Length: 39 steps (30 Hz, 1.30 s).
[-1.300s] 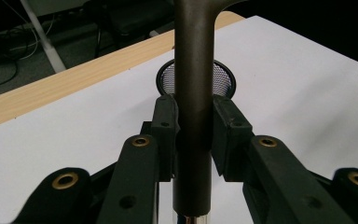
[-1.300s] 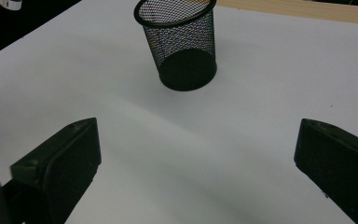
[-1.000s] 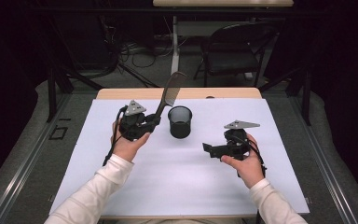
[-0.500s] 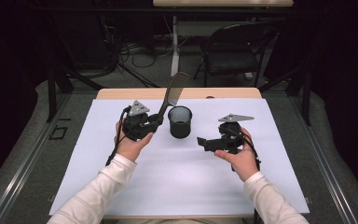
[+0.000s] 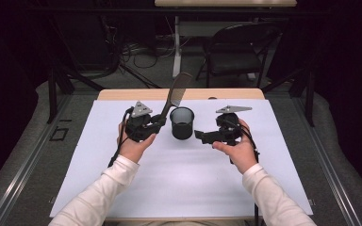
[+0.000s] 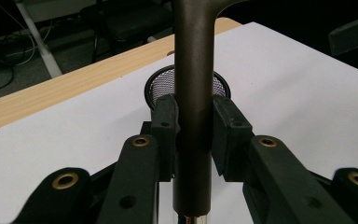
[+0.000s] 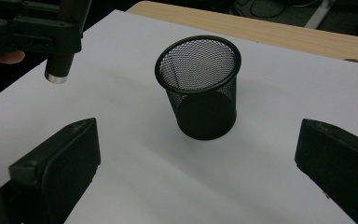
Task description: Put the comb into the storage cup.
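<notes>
A black mesh cup [image 5: 182, 123] stands upright on the white sheet, between my two hands. My left gripper [image 5: 158, 123] is shut on the dark handle of a long utensil [image 5: 179, 87], whose flat head slants up and back over the cup's left side. In the left gripper view the pads [image 6: 165, 121] clamp the handle [image 6: 193, 56], with the cup's rim [image 6: 163, 84] just behind it. My right gripper [image 5: 200, 136] hovers right of the cup, jaws wide open and pointing at it. In the right gripper view, that gripper [image 7: 196, 163] frames the cup [image 7: 198, 88], and the utensil's handle end [image 7: 58, 70] hangs at upper left.
A white sheet [image 5: 184, 179] covers most of the wooden table [image 5: 122, 94], whose far edge shows bare. Beyond the table stand a black chair [image 5: 240, 52], stand legs and cables on the floor.
My right gripper has moved left toward the cup and risen slightly. The left gripper and the utensil have stayed in place.
</notes>
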Motion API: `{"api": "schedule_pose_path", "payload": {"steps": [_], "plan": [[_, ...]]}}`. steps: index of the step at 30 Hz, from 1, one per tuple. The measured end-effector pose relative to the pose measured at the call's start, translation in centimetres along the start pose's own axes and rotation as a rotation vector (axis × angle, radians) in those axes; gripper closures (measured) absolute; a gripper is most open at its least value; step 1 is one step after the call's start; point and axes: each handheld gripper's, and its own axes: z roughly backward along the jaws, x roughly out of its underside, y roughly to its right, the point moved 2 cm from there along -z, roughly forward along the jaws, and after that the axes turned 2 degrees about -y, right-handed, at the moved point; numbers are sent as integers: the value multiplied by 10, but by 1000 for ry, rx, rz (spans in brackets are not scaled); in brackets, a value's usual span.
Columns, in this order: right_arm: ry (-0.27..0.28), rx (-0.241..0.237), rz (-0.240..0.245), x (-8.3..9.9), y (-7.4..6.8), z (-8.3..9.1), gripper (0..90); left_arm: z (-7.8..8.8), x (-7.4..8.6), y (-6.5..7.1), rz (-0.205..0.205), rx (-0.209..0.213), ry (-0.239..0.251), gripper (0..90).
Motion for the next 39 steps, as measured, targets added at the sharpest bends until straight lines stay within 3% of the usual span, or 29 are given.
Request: {"api": "schedule_pose_path", "payload": {"steps": [17,26,39], "plan": [[-22,-38,-26,-21,-4,-12,27,-5,1,1,-2,5,-7,727],[-28,-65,-37,-33,-4,-15,138,-7,2,1,-1,2,-8,727],[-17,-97,-60,-45,0,-19,184,-9,3,1,0,1,-10,727]]}}
